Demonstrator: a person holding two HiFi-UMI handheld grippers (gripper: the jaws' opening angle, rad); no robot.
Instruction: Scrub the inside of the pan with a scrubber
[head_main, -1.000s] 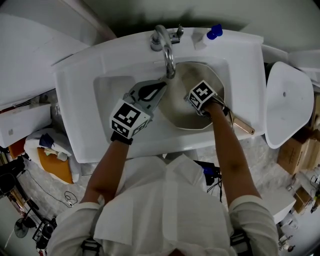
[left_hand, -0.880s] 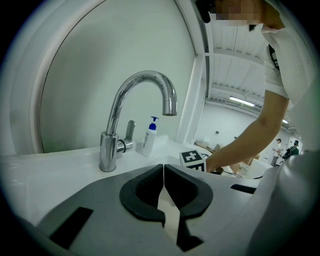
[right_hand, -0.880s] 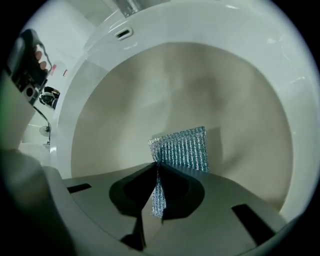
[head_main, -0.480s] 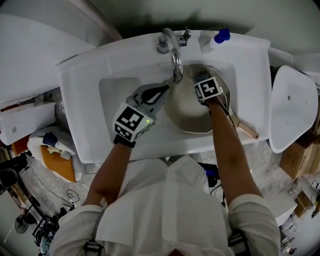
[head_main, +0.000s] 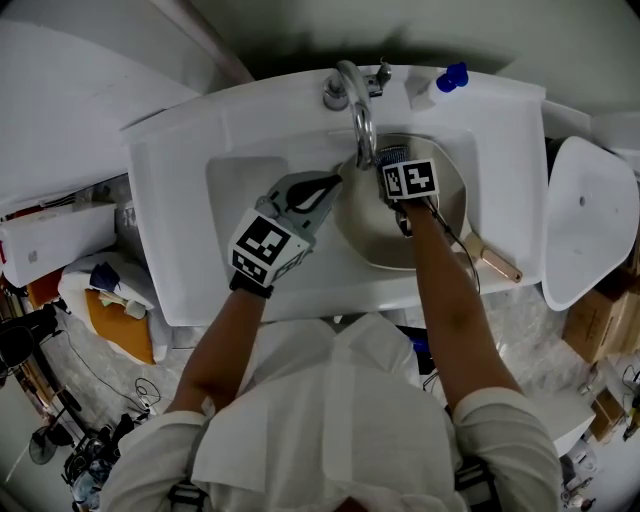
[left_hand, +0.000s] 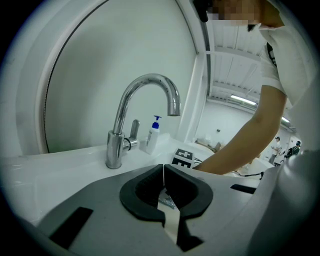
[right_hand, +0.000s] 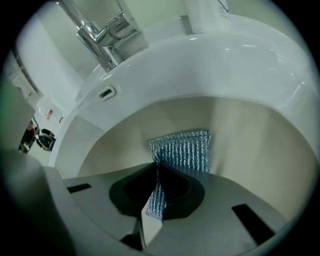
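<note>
The pan (head_main: 440, 230) lies in the white sink (head_main: 200, 130), beige inside, with its wooden handle (head_main: 495, 262) pointing to the near right. My right gripper (head_main: 395, 170) is shut on a blue-silver mesh scrubber (right_hand: 182, 150) and presses it against the pan's far inner wall (right_hand: 250, 130), just below the tap (head_main: 358, 100). My left gripper (head_main: 335, 181) rests at the pan's left rim. In the left gripper view its jaws meet (left_hand: 163, 170), with a sliver of metal between them; the pan itself is hidden under them.
A soap bottle (head_main: 440, 82) with a blue pump stands on the sink's back ledge, right of the tap. A white lid-shaped object (head_main: 590, 220) sits beyond the sink's right edge. Floor clutter (head_main: 100, 300) lies to the left.
My right gripper has moved with the scrubber from the pan's middle up to its far wall under the tap. My left gripper has stayed at the rim.
</note>
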